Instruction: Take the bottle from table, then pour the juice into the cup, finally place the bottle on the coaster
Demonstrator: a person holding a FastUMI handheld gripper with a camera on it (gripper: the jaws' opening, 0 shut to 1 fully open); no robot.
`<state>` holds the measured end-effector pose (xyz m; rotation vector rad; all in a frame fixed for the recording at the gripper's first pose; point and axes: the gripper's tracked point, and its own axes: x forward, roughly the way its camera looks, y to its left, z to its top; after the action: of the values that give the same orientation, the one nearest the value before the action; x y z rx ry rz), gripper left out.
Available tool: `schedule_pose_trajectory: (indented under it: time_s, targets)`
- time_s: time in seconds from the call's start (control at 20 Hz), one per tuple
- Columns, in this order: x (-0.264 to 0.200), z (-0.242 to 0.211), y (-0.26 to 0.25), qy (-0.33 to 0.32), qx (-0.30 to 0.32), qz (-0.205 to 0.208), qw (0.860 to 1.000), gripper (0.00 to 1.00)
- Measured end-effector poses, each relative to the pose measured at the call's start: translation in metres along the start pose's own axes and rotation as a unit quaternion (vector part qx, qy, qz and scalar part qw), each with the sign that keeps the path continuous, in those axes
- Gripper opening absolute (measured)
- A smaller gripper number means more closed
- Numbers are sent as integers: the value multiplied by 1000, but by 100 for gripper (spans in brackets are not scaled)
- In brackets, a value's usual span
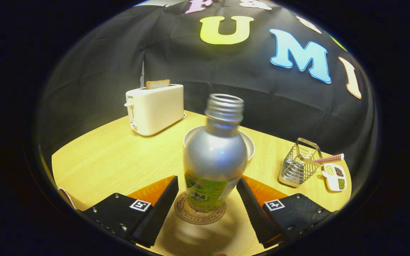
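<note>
With the bottle point(215, 160) apparently seated on the coaster point(200, 212) at lower centre, the released gripper point(206, 199) needed a straight retreat, fingers clear.

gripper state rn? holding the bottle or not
gripper: open, fingers apart on either side of the bottle, not pressing it; bottle stands on the coaster.

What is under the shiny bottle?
The bottle stands on a round cork coaster on the wooden table, between the open gripper fingers. The coaster's rim shows; its middle is covered by the bottle.
</note>
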<state>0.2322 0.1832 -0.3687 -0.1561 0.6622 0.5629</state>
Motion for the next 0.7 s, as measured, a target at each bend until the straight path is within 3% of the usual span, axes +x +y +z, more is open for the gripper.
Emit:
schedule_pose_trajectory:
  time_s: [0.7]
  targets:
    - [-88,50,-6,-46,27,-69,996,100]
